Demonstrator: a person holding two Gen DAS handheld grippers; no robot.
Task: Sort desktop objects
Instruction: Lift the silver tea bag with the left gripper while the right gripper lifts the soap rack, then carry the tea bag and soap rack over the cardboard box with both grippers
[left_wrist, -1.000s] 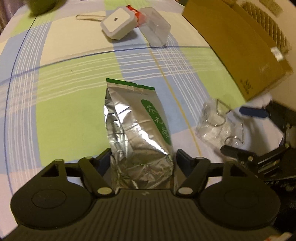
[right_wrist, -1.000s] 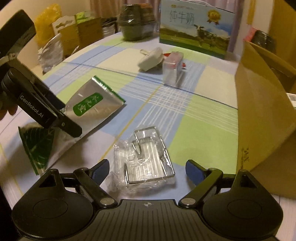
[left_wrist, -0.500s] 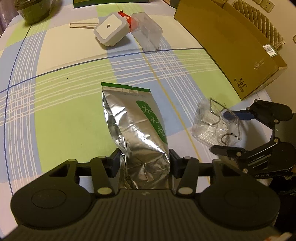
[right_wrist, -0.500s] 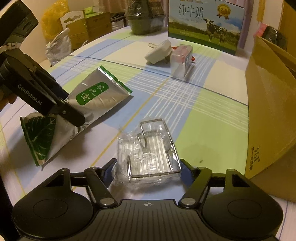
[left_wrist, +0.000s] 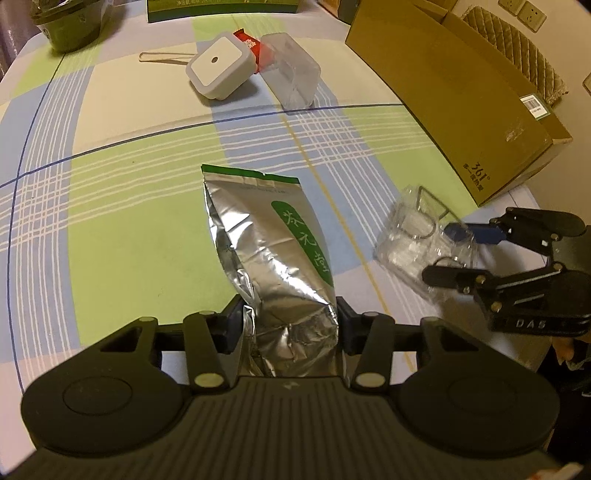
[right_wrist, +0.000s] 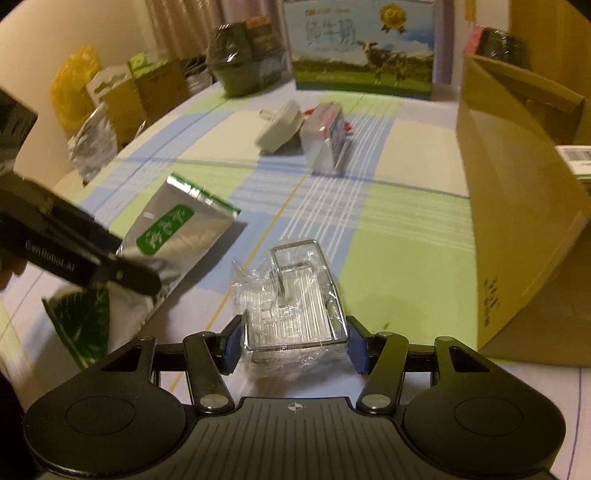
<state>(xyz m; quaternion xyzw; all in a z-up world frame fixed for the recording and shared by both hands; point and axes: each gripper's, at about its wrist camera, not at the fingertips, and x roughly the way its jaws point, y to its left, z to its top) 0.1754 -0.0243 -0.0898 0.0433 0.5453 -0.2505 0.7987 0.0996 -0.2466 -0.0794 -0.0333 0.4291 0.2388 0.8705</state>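
Item one: my left hand-held gripper (left_wrist: 290, 325) is clamped on the lower end of a silver foil tea pouch (left_wrist: 271, 251), centre of the left wrist frame. The pouch's bottom edge is hidden behind the gripper body.

Item two: my right hand-held gripper (right_wrist: 295, 343) is closed against both sides of a wire rack in clear plastic wrap (right_wrist: 291, 306), lower centre of the right wrist frame. The wrap blurs the rack's outline.

Item three: white square plug-in device (left_wrist: 221, 70) and clear plastic box (left_wrist: 293, 72), upper centre, on the checked desk (left_wrist: 122, 229).

Item four: open cardboard carton (left_wrist: 454, 92), upper right, cut off by the frame; its inside is not visible.
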